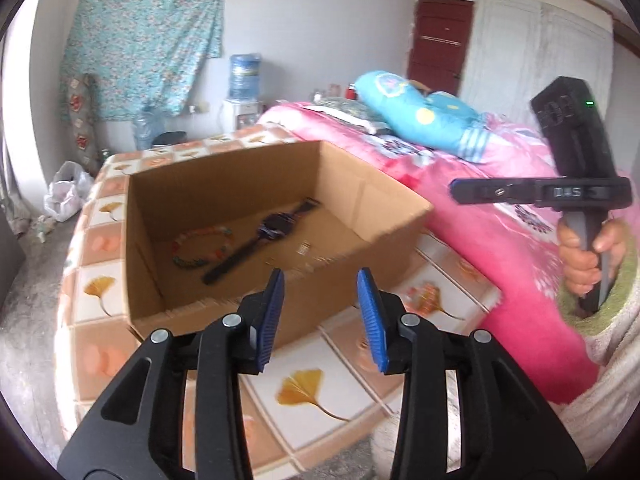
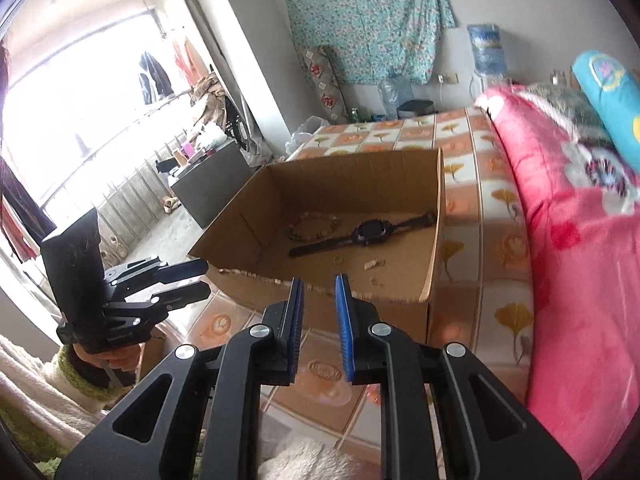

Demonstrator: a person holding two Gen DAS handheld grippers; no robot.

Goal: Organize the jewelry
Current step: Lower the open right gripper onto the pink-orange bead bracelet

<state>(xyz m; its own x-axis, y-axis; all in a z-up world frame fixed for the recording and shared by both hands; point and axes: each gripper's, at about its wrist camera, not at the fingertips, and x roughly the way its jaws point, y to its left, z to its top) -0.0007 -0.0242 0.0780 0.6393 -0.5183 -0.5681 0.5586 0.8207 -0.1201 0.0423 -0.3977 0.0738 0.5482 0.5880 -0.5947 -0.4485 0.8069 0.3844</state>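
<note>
An open cardboard box sits on the tiled bedcover. Inside lie a black wristwatch, a beaded bracelet and a few small pale pieces near the front wall. My left gripper hovers just short of the box's near edge, open, nothing between its blue pads. My right gripper is also short of the near edge, its pads a narrow gap apart and empty. Each wrist view shows the other gripper held in a hand off to the side.
The box rests on a bed with an orange and white leaf-pattern cover. A pink floral quilt and a blue pillow lie to the right. A water dispenser and floral cloth stand at the far wall.
</note>
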